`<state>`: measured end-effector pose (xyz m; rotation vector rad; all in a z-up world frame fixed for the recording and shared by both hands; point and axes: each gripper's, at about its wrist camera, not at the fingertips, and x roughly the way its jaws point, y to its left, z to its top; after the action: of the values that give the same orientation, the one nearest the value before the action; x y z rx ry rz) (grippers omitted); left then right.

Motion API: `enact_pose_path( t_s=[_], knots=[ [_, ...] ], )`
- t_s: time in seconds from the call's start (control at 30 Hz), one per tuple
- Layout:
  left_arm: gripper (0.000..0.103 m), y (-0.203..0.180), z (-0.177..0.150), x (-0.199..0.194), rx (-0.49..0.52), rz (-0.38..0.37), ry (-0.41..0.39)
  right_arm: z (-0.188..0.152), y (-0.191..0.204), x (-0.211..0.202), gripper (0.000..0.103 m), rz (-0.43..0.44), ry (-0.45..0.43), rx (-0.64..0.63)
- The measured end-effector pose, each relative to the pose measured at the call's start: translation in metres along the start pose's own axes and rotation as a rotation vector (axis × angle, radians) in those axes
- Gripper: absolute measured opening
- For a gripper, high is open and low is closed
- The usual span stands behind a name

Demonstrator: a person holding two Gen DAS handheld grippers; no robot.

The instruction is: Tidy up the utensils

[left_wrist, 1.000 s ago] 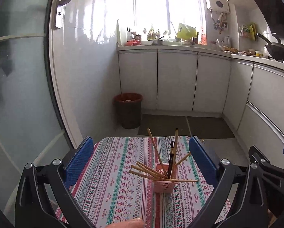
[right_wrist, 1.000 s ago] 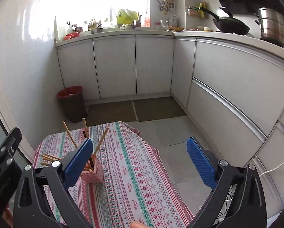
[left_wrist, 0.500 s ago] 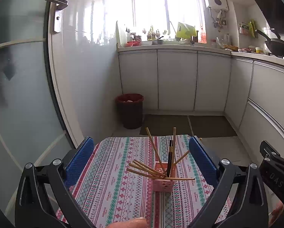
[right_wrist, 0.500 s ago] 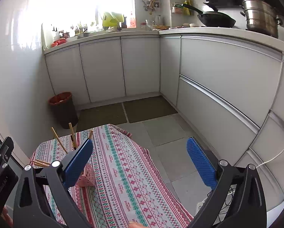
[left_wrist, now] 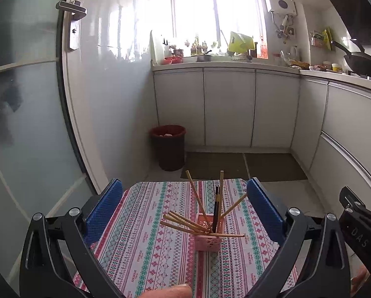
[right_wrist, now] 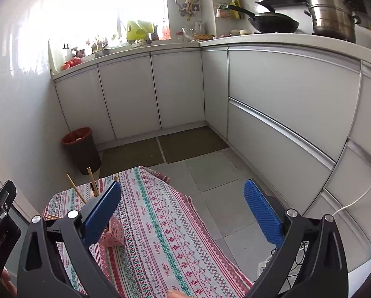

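1. Pink holder (left_wrist: pixel 207 240) standing upright on the patterned tablecloth (left_wrist: pixel 145 248), taken here as the landmark for all places.
2. Wooden chopsticks (left_wrist: pixel 185 224) resting in the pink holder, fanned out: several leaning low toward its left, one lying almost flat across its rim toward the right, two rising steeply above it.
3. One dark chopstick (left_wrist: pixel 215 208) standing nearly upright inside the pink holder, among the wooden ones.
4. Left gripper (left_wrist: pixel 184 209) held wide, nothing between the blue pads (left_wrist: pixel 103 213); pink holder seen straight ahead between the two fingers, a little right of the middle, and apart from both.
5. Right gripper (right_wrist: pixel 183 213) also spread wide and carrying nothing; pink holder (right_wrist: pixel 112 233) partly hidden behind its left pad (right_wrist: pixel 99 219), so well to the left of the open gap.
6. In the right wrist view, only the tops of some chopsticks (right_wrist: pixel 76 188) visible above that pad.
7. Beyond the pink holder, on the floor past the far edge of the cloth, a dark bin with red liner (left_wrist: pixel 167 146), close to the white cabinets (left_wrist: pixel 227 106).
8. Far to the right of the pink holder and high up, a black wok (right_wrist: pixel 272 22) and a steel pot (right_wrist: pixel 333 15) on the counter.
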<state>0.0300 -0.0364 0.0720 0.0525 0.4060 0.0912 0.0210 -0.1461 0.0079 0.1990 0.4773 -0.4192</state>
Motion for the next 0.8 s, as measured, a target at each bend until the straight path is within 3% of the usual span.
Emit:
enact_pose_path(
  t_s=[0.8],
  knots=[
    [0.096,-0.012,0.005,-0.003,0.002,-0.004,-0.002,0.004,-0.017,-0.002,0.096,-0.010,-0.001,0.029]
  ],
)
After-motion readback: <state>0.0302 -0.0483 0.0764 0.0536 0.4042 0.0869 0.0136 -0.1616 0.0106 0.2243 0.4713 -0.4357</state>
